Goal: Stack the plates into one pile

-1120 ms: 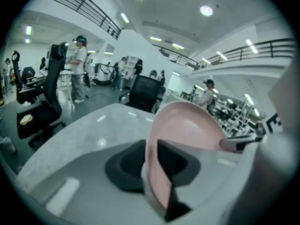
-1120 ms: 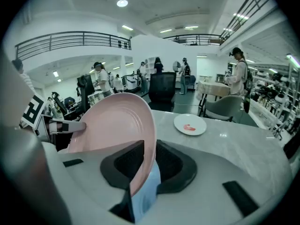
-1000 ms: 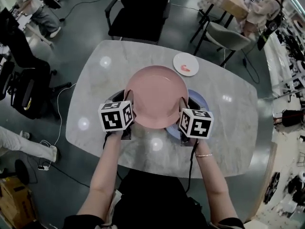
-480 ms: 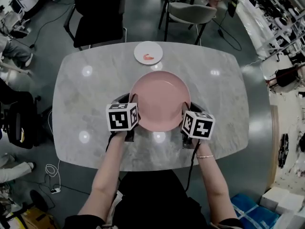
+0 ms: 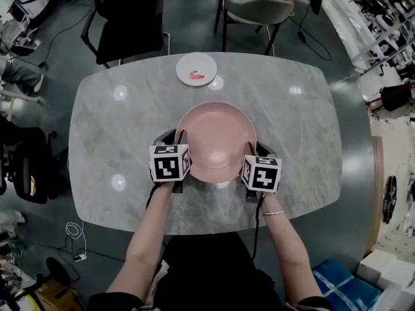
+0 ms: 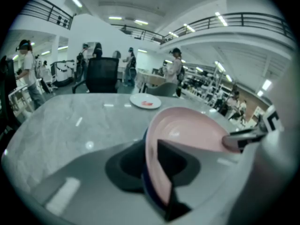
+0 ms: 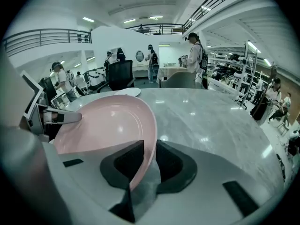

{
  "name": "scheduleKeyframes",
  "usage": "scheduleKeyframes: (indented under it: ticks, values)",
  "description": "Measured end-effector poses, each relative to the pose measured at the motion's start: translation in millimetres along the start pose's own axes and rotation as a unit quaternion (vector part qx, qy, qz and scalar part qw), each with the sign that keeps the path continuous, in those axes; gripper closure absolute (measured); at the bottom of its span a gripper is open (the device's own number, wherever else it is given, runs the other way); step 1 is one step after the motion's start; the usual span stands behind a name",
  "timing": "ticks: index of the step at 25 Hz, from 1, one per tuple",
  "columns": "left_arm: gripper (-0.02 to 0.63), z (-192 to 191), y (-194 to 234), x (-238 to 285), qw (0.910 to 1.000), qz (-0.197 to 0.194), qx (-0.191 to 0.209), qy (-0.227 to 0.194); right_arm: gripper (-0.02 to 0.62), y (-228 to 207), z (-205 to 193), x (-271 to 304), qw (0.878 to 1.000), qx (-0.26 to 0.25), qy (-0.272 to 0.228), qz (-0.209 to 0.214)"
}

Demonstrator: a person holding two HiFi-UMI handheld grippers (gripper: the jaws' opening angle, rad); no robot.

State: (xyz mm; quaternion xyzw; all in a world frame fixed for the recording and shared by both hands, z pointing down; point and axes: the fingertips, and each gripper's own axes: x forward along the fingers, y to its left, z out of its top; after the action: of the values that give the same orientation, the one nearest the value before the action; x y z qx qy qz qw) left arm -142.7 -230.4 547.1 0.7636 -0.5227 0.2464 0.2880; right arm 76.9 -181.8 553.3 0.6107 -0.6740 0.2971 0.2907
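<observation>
On the floor beyond the far left of the bench (image 5: 298,141), a black office chair (image 5: 126,18) is seen. At the near middle of the bench, the left gripper (image 5: 178,141) is held at the left rim of a pink plate (image 5: 216,138). In the left gripper view, the jaws of that gripper (image 6: 151,165) are seen closed onto the plate's rim (image 6: 187,130), one dark pad on either face of it. Just under the pink rim a dark blue plate edge (image 6: 146,182) is seen between the same pads. Whether the blue plate is also gripped, and whether the pink plate rests on it or is held just above it, cannot be told.

A small white plate (image 5: 196,69) with a red mark on it lies near the far edge of the bench, well apart from the pink plate. It is also seen in the left gripper view (image 6: 146,101) and, edge-on, in the right gripper view (image 7: 126,92).

The pink plate is held roughly level, over the middle of the bench, between the two grippers.

At its right rim the right gripper (image 5: 251,149) is placed. In the right gripper view its jaws (image 7: 149,161) are seen clamped on the pink rim (image 7: 103,123), with the marbled bench top (image 7: 220,121) lying beyond. Past the far edge of the bench a grey chair (image 5: 249,8) is seen.
</observation>
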Motion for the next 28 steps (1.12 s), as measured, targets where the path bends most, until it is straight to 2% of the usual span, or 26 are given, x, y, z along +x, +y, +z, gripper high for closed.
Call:
scheduleKeyframes:
  ticks: [7, 20, 24, 28]
  values:
    - [0.520, 1.3, -0.7, 3.0, 0.9985, 0.023, 0.050, -0.003, 0.511, 0.2, -2.6, 6.9, 1.000, -0.022, -0.005, 0.000]
    - [0.477, -0.9, -5.1, 5.4, 0.9967, 0.025, 0.077, -0.005, 0.492, -2.4, -0.3, 7.7, 1.000, -0.018, -0.024, 0.003]
    - [0.454, -2.1, -6.6, 3.5, 0.9941, 0.041, 0.101, 0.001, 0.492, -6.0, 2.8, 5.0, 0.999, -0.022, -0.030, -0.001]
    - [0.448, -1.3, -5.3, 1.4, 0.9938, 0.047, 0.100, -0.005, 0.489, -7.3, 4.3, 1.9, 0.999, -0.023, -0.037, 0.002]
